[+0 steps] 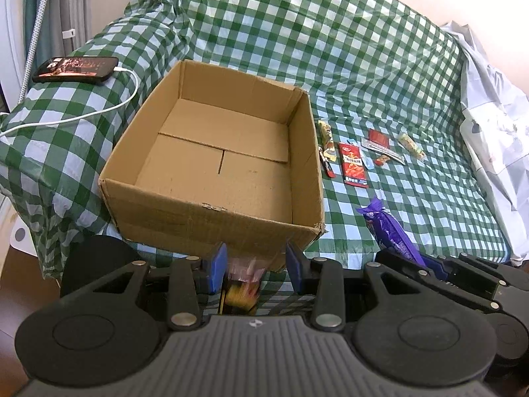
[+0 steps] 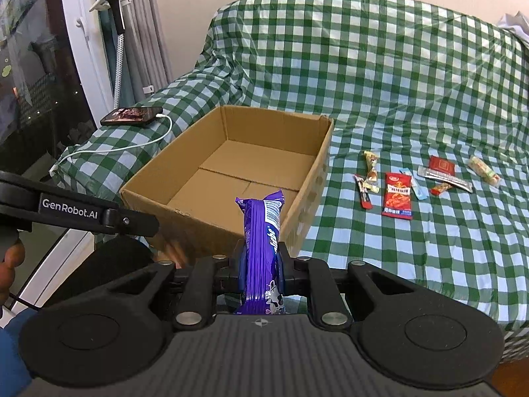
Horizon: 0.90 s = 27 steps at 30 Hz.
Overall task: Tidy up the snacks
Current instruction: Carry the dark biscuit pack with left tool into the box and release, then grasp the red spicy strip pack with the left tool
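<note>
Both tools grip: right tool (image 2: 261, 261) clamps purple snack (image 2: 263, 231).

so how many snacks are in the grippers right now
2: a purple bar clamped in the right gripper, and a blurry packet between the fingers of the left gripper; that grip is unclear.
</note>
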Each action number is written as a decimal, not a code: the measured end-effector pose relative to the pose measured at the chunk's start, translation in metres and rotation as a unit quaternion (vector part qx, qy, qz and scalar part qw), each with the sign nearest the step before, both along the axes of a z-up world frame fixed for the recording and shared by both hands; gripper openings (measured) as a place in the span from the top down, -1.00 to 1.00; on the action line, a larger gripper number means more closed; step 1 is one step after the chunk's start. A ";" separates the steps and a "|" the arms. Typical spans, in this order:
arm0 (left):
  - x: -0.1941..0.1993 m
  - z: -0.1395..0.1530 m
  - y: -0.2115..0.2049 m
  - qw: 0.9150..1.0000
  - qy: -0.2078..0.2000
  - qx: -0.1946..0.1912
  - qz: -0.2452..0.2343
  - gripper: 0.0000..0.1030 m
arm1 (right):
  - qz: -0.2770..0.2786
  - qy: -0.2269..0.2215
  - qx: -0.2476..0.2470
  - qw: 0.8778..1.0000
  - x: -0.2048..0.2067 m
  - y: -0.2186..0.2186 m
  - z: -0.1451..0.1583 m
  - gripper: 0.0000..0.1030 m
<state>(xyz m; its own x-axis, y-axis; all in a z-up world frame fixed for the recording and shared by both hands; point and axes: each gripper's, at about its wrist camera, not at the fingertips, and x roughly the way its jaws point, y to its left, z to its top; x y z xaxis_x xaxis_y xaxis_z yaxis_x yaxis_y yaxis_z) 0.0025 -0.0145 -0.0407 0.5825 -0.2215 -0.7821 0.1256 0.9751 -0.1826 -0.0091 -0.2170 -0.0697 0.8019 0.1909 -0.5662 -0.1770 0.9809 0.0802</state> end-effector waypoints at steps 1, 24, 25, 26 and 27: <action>0.001 -0.001 0.000 1.000 0.002 0.000 0.000 0.16 | 0.000 0.003 0.001 1.000 0.001 -0.001 -0.001 0.65; 0.053 0.004 -0.001 1.000 0.000 -0.004 0.030 0.73 | -0.017 -0.011 0.025 0.999 0.039 -0.020 0.004 0.66; 0.057 0.006 -0.003 1.000 0.000 -0.003 0.028 0.73 | -0.021 -0.011 0.028 0.999 0.041 -0.023 0.004 0.66; 0.061 0.008 -0.006 1.000 -0.001 -0.003 0.023 0.73 | -0.024 -0.012 0.029 0.999 0.044 -0.025 0.005 0.66; 0.067 0.010 -0.010 1.000 -0.001 -0.003 0.015 0.73 | -0.030 -0.013 0.031 0.999 0.046 -0.029 0.005 0.66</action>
<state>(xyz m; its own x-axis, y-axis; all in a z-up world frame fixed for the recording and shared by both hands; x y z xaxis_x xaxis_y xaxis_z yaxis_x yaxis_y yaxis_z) 0.0692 -0.0245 -0.0304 0.5901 -0.2088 -0.7799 0.0957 0.9772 -0.1893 0.0367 -0.2463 -0.0644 0.8272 0.1762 -0.5335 -0.1202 0.9831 0.1382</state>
